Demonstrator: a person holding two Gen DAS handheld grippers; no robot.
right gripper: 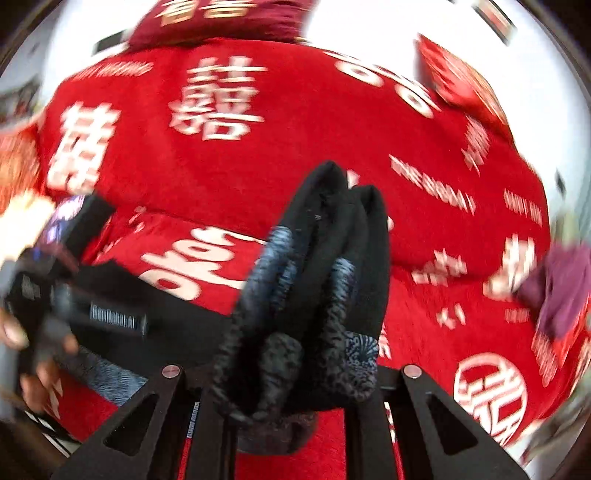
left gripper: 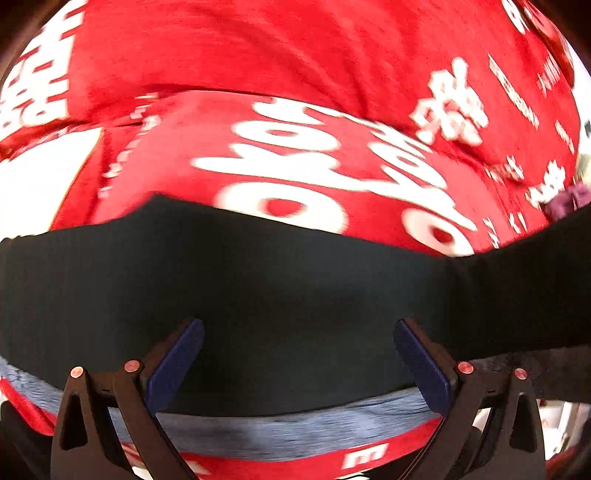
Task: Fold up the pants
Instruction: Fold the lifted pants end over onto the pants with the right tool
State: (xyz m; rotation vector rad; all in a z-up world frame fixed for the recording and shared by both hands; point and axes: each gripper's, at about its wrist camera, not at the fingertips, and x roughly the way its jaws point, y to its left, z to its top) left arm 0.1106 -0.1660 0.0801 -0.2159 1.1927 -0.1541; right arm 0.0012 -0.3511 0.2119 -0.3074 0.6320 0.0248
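The black pants [left gripper: 258, 288] lie flat across a red blanket [left gripper: 258, 48] with white characters; a grey fleece lining [left gripper: 280, 435] shows along their near edge. My left gripper [left gripper: 299, 332] is open, its blue pads [left gripper: 177, 358] spread just over the black cloth, holding nothing. In the right wrist view my right gripper [right gripper: 295, 402] is shut on a bunched, raised end of the pants [right gripper: 325, 266], with the fleece lining [right gripper: 266, 266] showing. The rest of the pants [right gripper: 177, 325] trails left to the left gripper's body [right gripper: 74, 306] and hand.
The red blanket [right gripper: 258, 162] covers a bed and has folds. A purple cloth [right gripper: 561, 295] lies at the right, also in the left wrist view [left gripper: 569, 201]. A dark red pillow [right gripper: 221, 18] sits at the far end. White floor or wall surrounds the bed.
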